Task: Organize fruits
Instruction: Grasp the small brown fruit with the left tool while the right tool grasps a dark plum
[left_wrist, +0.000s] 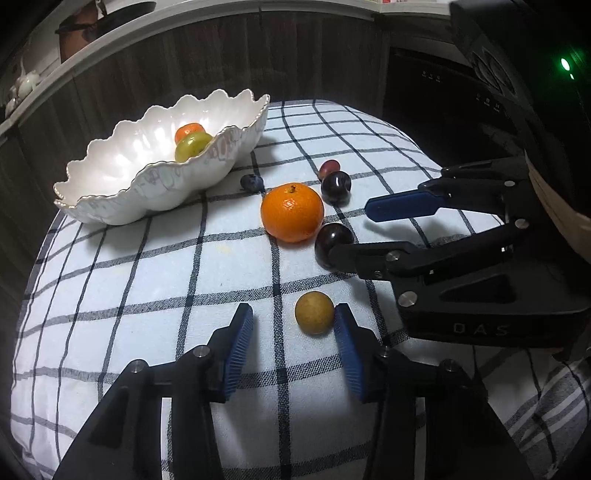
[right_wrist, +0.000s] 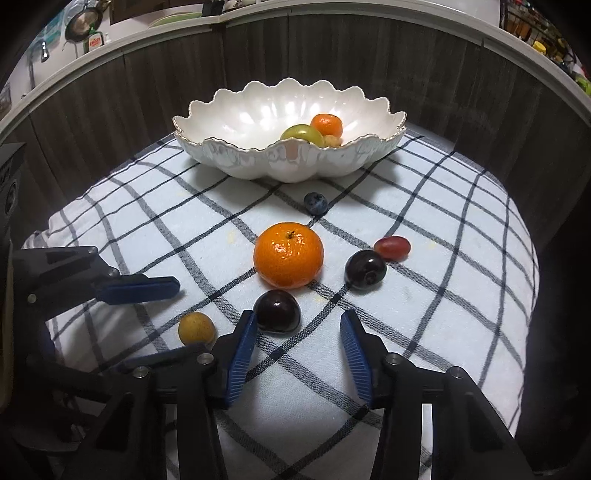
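Fruit lies loose before me: glossy mandarin (right_wrist: 288, 259), dark plums, small yellow fruit (left_wrist: 314, 312); both my grippers gape, grasping nothing.

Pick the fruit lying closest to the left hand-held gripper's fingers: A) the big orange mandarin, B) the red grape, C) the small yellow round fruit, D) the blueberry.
C: the small yellow round fruit sits right beside one blue pad of the left hand-held gripper, while the other fruits lie farther up the checked cloth.
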